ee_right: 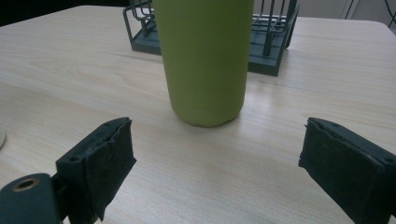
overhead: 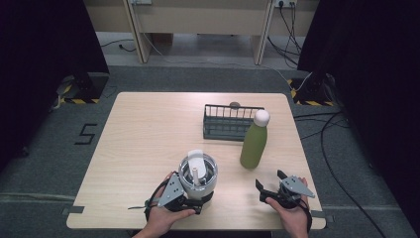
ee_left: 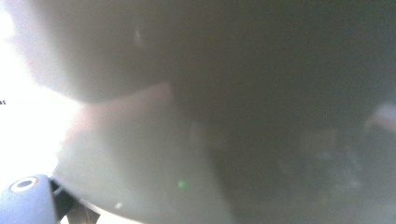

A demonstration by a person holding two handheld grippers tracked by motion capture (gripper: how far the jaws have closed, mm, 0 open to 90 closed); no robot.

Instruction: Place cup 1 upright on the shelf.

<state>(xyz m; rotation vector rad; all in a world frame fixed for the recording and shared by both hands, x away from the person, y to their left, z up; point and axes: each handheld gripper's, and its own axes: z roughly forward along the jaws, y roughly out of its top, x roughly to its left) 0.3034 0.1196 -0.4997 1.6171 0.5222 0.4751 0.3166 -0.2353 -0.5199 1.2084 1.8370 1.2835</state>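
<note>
I am resting both hands at the table's near edge. My left gripper [overhead: 190, 198] is pressing against the grey tumbler [overhead: 197, 175] at 6 o'clock; I cannot tell whether it is clenched. My right gripper [ee_right: 215, 172] is standing wide, released, the green bottle [ee_right: 204, 56] at its 12 o'clock, apart, before the wire rack [overhead: 229, 122].

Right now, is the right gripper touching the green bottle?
Apart. In the right gripper view, bare table shows between the open right gripper and the green bottle, which stands ahead of the jaws.
</note>
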